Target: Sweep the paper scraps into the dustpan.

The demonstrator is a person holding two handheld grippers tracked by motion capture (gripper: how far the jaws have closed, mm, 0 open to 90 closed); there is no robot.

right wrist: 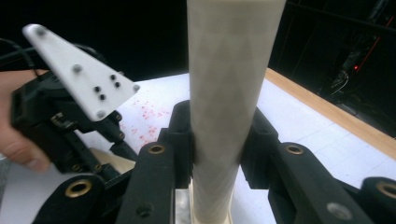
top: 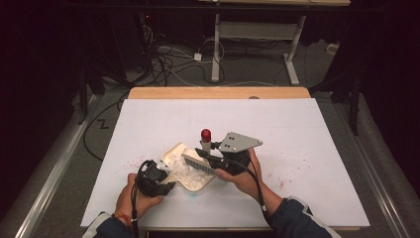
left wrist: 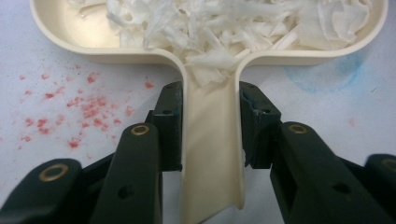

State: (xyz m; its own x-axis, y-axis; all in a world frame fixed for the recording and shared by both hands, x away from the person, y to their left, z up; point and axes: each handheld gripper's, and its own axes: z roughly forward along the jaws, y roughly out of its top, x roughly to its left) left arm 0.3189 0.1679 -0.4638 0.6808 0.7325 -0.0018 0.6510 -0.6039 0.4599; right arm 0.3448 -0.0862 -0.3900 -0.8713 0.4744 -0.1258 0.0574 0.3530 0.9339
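Desk [top: 307, 148]: near its front edge lies the dustpan [top: 184, 168], loaded with white shreds [left wrist: 224, 23]. Left tongs [left wrist: 210, 126] clamp its handle; keep it flat. Right tongs [right wrist: 217, 144] clench the brush [top: 199, 161] handle; sweep short strokes inward, avoiding spill.

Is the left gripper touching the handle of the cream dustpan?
Touching. In the left gripper view, both black jaws of the left gripper press against the sides of the dustpan handle, with no gap on either side.
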